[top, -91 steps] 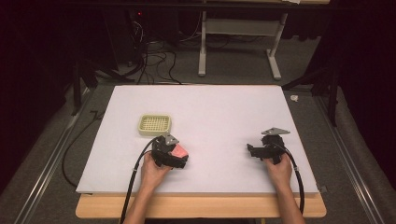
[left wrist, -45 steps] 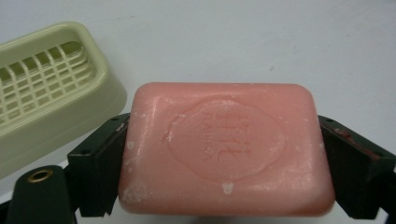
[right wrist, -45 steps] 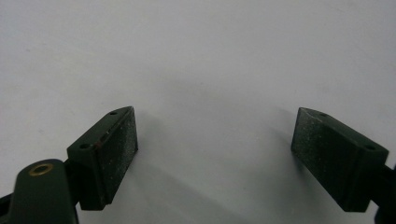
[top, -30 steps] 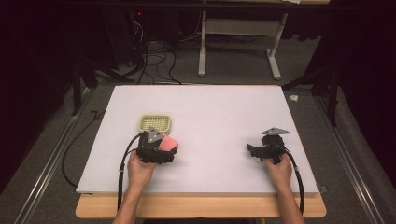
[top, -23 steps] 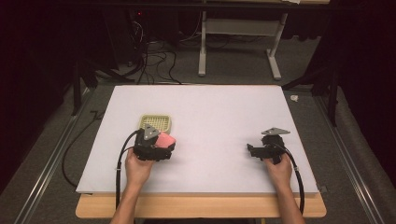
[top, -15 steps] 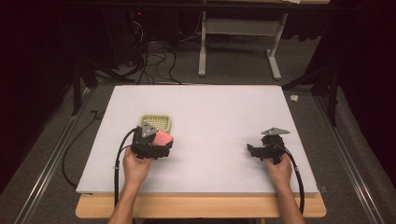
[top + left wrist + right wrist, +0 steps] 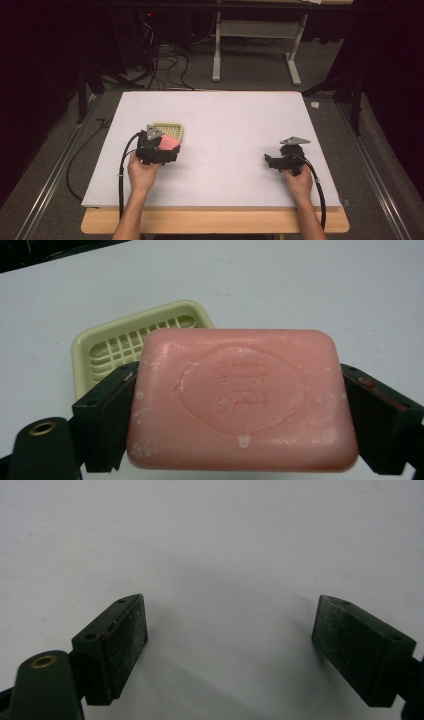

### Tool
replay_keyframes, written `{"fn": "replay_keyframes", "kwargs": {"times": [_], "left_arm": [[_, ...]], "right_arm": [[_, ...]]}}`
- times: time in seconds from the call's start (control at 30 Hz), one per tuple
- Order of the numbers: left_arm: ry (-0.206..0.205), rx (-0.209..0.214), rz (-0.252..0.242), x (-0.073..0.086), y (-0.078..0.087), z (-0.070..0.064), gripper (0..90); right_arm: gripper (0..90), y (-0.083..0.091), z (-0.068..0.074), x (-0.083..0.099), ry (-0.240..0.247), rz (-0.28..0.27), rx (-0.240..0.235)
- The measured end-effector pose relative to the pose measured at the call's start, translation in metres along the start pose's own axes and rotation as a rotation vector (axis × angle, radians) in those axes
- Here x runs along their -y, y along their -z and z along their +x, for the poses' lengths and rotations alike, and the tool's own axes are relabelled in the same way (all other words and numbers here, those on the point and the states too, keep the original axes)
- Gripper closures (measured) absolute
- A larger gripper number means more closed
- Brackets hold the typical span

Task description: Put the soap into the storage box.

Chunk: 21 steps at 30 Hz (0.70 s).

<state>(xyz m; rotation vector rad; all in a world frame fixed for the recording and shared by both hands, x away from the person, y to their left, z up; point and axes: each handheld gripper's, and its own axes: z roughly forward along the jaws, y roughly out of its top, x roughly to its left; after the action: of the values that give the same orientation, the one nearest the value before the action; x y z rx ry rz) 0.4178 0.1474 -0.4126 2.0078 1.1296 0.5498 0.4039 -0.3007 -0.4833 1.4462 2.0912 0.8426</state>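
A pink bar of soap (image 7: 242,397) with a stamped oval sits clamped between the jaws of my left gripper (image 7: 235,410), which is shut on it. In the high view the soap (image 7: 169,143) and left gripper (image 7: 172,146) hover at the near edge of a pale yellow slatted soap dish (image 7: 170,130). The dish (image 7: 120,342) lies just beyond and left of the soap in the left gripper view, partly hidden by it. My right gripper (image 7: 270,162) rests low over the white board at the right, open, its pads (image 7: 117,647) wide apart with bare board between.
A white board (image 7: 225,115) covers the wooden table (image 7: 215,222). Beyond the far edge are cables, a desk frame (image 7: 255,40) and dark floor. Metal rails run along both sides of the table.
My left gripper has carried the soap away from me and leftward, from the board's near middle up to the soap dish. The right gripper stayed still.
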Motion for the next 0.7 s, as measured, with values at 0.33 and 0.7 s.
{"fn": "replay_keyframes", "kwargs": {"times": [0.33,0.7], "left_arm": [[0.033,-0.026,0.020,-0.010,-0.006,0.012,13.8],[0.067,-0.033,0.028,-0.022,-0.016,0.022,13.8]], "right_arm": [[15.1,0.000,0.000,0.000,-0.002,0.000,-0.001],[15.1,0.000,0.000,0.000,-0.002,0.001,-0.002]]}}
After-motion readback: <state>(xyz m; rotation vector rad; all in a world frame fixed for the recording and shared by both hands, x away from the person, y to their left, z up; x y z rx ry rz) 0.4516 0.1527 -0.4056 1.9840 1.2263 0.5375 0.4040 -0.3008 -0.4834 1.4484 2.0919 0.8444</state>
